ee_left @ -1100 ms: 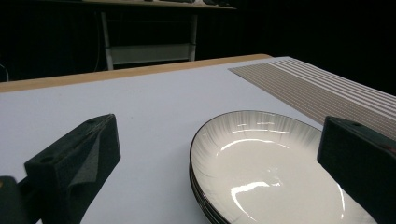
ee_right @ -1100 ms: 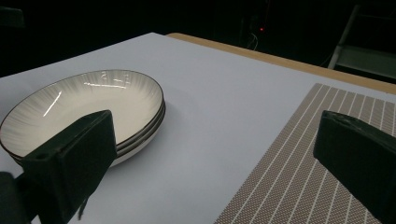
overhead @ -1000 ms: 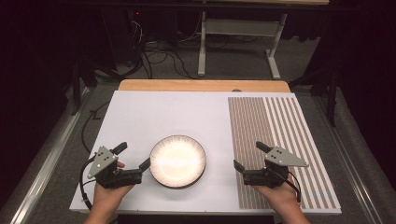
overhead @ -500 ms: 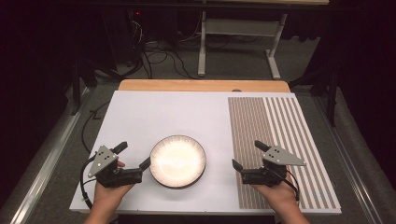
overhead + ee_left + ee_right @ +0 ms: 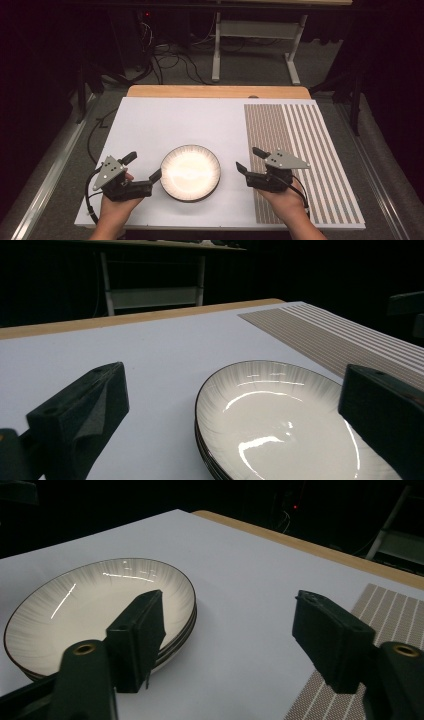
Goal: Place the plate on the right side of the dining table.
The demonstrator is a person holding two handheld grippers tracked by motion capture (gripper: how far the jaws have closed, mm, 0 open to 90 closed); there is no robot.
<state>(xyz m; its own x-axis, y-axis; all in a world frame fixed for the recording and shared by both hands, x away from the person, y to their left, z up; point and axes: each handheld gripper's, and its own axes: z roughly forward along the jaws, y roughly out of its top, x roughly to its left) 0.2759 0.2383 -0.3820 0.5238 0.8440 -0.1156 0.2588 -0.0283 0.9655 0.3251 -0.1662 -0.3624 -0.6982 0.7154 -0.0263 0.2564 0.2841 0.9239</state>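
Stack of shallow white ceramic plates with dark rims (image 5: pixel 190 172) on the white table board (image 5: pixel 165 125), lying between two hand-held grippers. The right gripper (image 5: pixel 248 161) now stands nearer the stack than a second ago, having drifted toward the plates' right rim while its jaws have just been closing from their widest to a middling gap; nothing lies between them, and in the right gripper view the plates sit ahead of and beyond its near jaw, apart from it. The left gripper (image 5: pixel 142 165) has kept its place beside the stack's opposite rim, jaws spread wide and empty, one jaw close against the rim. Judged from this, an approach to the plates from both sides is under way, with no grip yet made. Whether the left jaw touches the rim cannot be told. The number of plates is hard to read, since their edges merge in shadow, and glare washes out the top plate's surface. The brown-and-white striped placemat (image 5: pixel 300 160) runs under the right hand (image 5: pixel 285 200) and is partly covered there
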